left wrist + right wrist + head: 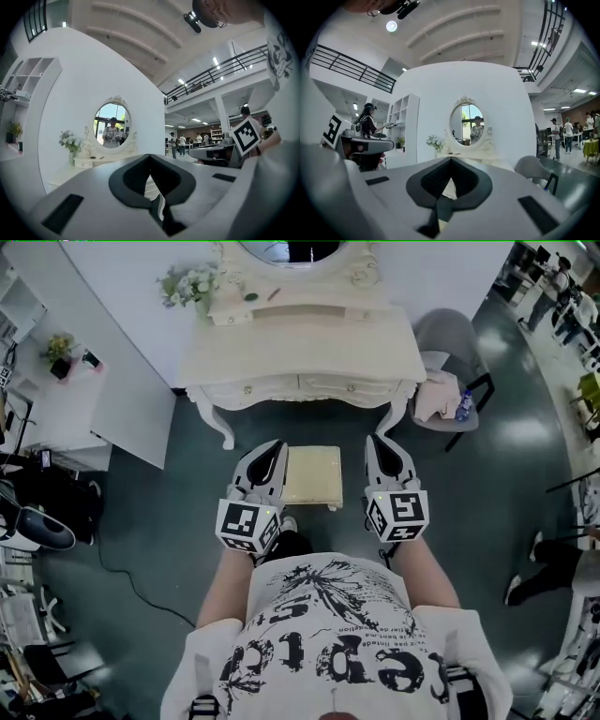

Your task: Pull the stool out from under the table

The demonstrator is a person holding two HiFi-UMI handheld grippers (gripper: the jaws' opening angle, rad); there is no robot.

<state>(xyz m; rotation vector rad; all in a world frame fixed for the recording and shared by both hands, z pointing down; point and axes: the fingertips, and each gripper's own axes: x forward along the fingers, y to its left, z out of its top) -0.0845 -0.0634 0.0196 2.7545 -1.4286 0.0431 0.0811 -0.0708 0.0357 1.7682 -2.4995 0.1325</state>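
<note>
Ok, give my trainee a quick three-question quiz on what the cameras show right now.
1. True or false: in the head view, the stool sits between the left tongs and the right tongs.
2. Are the two tongs open or shut, and is anything held?
3. What stands at the far left of the dressing table? A: flowers. B: a laptop. C: a kettle.
Key: 1 true. 2 both shut, nothing between them. 3 A.
</note>
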